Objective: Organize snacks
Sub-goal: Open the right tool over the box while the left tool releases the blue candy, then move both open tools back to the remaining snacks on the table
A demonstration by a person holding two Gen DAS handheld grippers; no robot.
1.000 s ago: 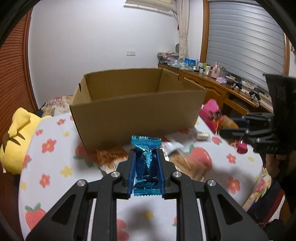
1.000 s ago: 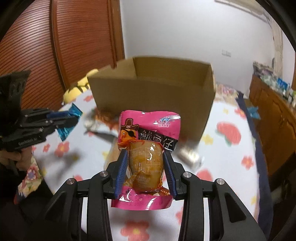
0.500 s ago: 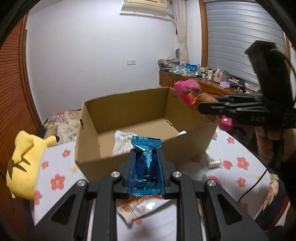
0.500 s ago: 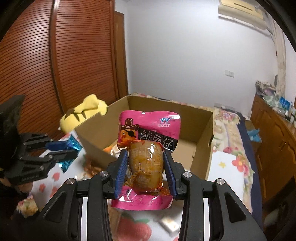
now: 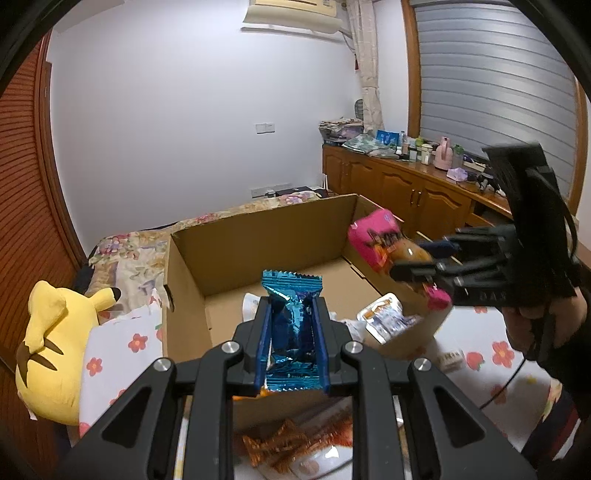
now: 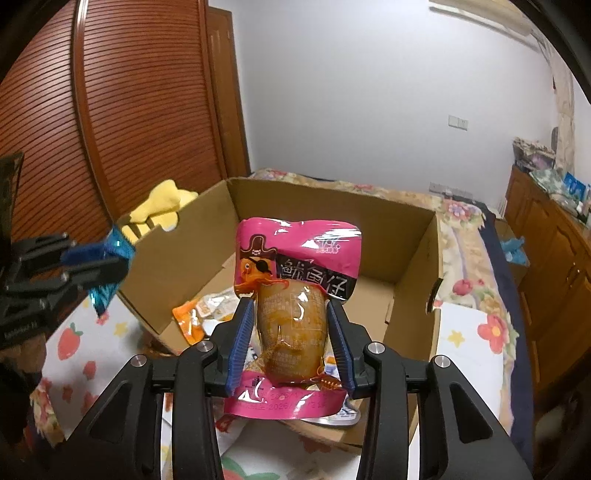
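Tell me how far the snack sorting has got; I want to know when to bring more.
Done: several packets already lie in the cardboard box. In hand: the left gripper pinches a blue wrapper at the box's near edge; the right gripper carries a pink pouch over it, jaws opening. Left: orange packets on the flowered cloth.

Around me, a white wall [image 5: 177, 122] carries a light switch [image 5: 265, 127] and an air conditioner [image 5: 291, 16] near the ceiling. To my right, a grey roller shutter [image 5: 491, 92] fills a wood-framed window beside a pale curtain [image 5: 367, 62]. A wooden cabinet [image 5: 402, 188] below it is crowded with bottles and clutter. To my left stands a slatted wooden door [image 6: 122, 107]. A bed with a floral cover [image 5: 125, 254] lies against the far wall.
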